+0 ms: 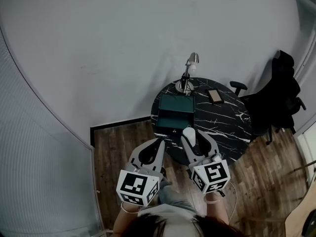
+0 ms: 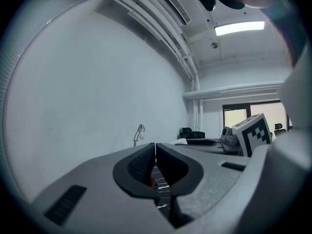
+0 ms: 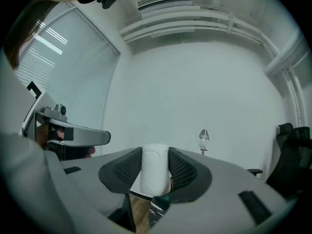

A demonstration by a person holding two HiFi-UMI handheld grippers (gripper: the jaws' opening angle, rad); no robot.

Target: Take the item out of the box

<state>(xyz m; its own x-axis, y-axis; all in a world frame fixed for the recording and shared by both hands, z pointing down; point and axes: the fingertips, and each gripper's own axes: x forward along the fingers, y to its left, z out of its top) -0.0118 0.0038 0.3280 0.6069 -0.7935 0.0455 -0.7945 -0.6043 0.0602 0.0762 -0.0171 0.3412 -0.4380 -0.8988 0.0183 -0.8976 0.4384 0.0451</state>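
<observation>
A dark green box (image 1: 175, 113) lies open on the round black marble table (image 1: 227, 122), near its left edge. My right gripper (image 1: 190, 135) is shut on a white paper roll (image 1: 189, 133), held upright above the table's near edge, just in front of the box. The right gripper view shows the white roll (image 3: 154, 168) clamped between both pads. My left gripper (image 1: 159, 143) hangs beside the table's left rim over the wooden floor, its jaws shut with nothing between them, as the left gripper view confirms (image 2: 155, 155).
A silver desk lamp (image 1: 188, 73) stands at the table's far side, with a small brown case (image 1: 215, 96) right of it. A black office chair (image 1: 281, 95) is at the right. A curved grey wall runs behind; wooden floor (image 1: 116, 152) lies below.
</observation>
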